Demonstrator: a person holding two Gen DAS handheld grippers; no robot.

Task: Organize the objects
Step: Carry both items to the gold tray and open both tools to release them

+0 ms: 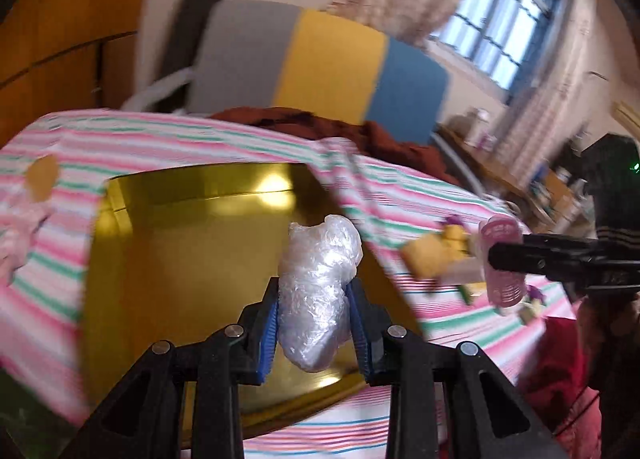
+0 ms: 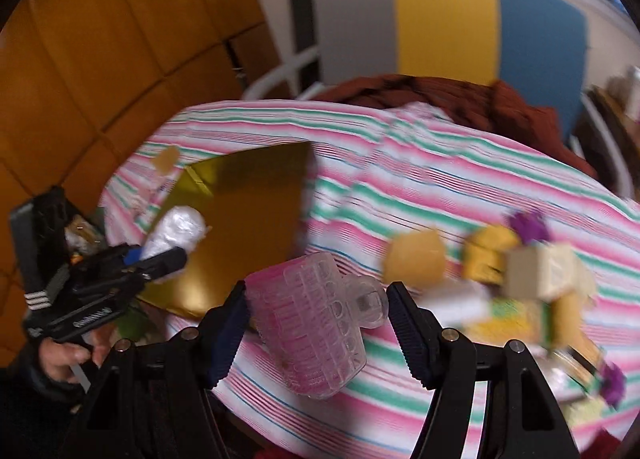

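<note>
My left gripper [image 1: 314, 307] is shut on a crumpled clear plastic bag [image 1: 318, 291] and holds it above the open gold box [image 1: 168, 259]. In the right wrist view the same bag [image 2: 176, 235] hangs over the gold box [image 2: 248, 227] at the left. My right gripper [image 2: 316, 307] is shut on a pink and clear hair claw clip [image 2: 316, 319], held above the striped cloth. That clip [image 1: 502, 263] shows at the right of the left wrist view.
The table wears a pink, green and white striped cloth [image 2: 440, 179]. Small yellow, beige and purple items [image 2: 520, 271] lie at the right. A yellow round piece [image 2: 414, 261] lies near the clip. A chair with a brown cloth [image 2: 440, 95] stands behind.
</note>
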